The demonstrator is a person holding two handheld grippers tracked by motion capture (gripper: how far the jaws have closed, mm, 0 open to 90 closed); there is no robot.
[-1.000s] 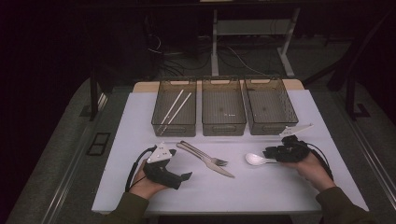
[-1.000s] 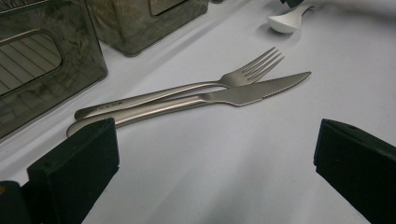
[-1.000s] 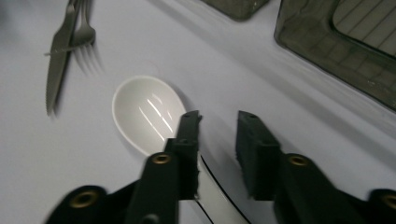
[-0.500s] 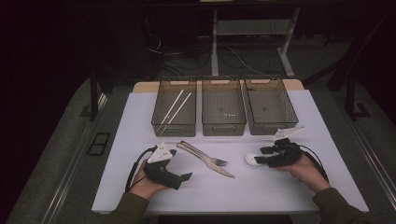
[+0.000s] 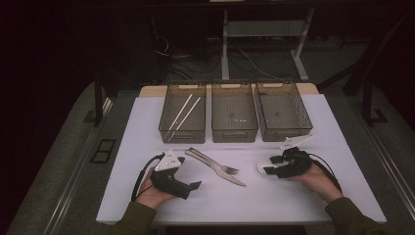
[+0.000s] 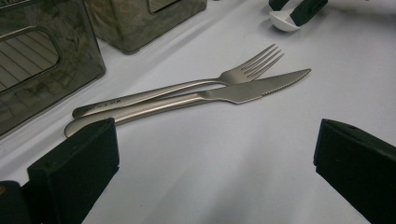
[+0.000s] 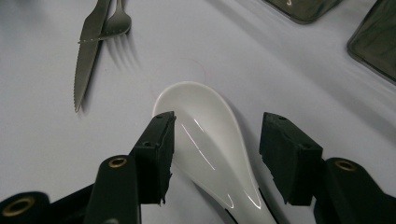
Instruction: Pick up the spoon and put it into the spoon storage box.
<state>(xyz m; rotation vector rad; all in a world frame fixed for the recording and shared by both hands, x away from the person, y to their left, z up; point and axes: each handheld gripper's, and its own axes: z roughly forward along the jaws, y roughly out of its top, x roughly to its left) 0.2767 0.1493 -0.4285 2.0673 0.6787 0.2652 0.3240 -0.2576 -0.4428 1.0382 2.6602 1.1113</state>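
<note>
A white ceramic spoon [image 7: 205, 135] lies on the white table between the two jaws of my right gripper [image 7: 215, 144]. The jaws are open, one on each side of its bowl, and the left one overlaps its rim. From above, this spoon [image 5: 261, 168] peeks out left of the right gripper [image 5: 271, 165]. A steel fork [image 5: 211, 164] and knife [image 5: 230, 176] lie side by side at mid-table. My left gripper [image 5: 190, 174] rests open to their left, with fork [image 6: 187, 86] and knife [image 6: 224, 95] ahead of its jaws [image 6: 215, 158].
Three dark mesh bins stand in a row at the back: the left bin [image 5: 169, 125] holds two chopsticks [image 5: 183, 111], the middle bin [image 5: 234, 132] and right bin [image 5: 303, 120] look bare. The table's front edge [image 5: 235, 218] is close to both hands.
My right gripper has slid left and toward me along the spoon, so its open jaws now straddle the bowl. The left gripper, fork and knife have not moved.
</note>
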